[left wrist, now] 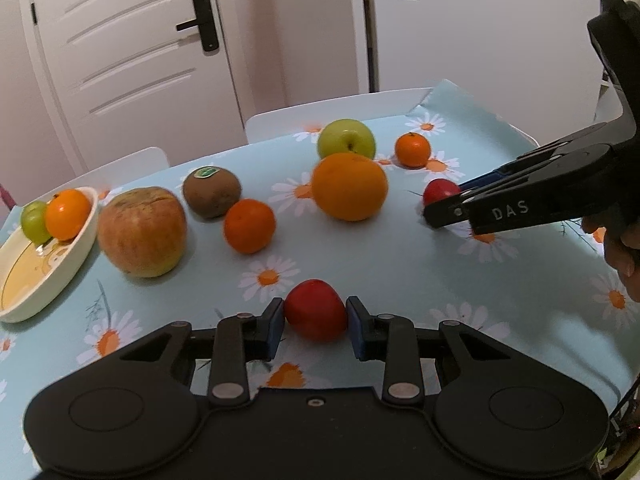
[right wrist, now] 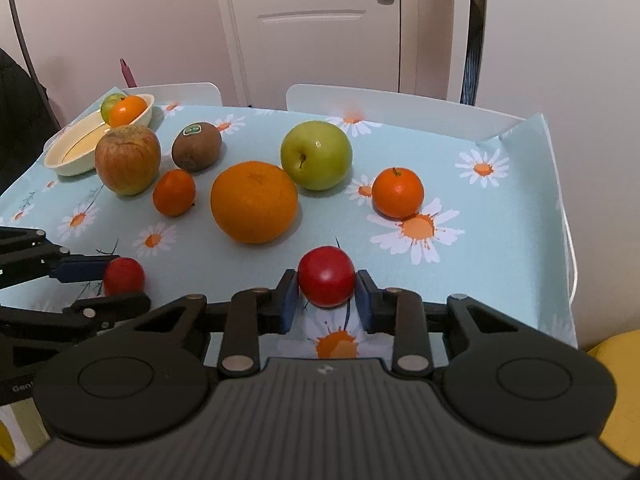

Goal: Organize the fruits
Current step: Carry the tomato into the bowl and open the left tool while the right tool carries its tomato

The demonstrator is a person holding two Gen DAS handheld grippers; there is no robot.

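White doors stand behind a table with a blue daisy cloth.

From the left wrist view, the left gripper has its two fingers pressed on the sides of a small red fruit near the front edge of the table. It looks light, round and smooth, so it may slip; holding it at its fat middle seems best. A white bowl at the left edge holds a small green fruit and a small orange.

From the right wrist view, the right gripper has its fingers on both sides of another red fruit, near the front edge too. I cannot tell if they squeeze it yet. A big orange, a green apple and a kiwi sit in the middle. The far left corner has the bowl.
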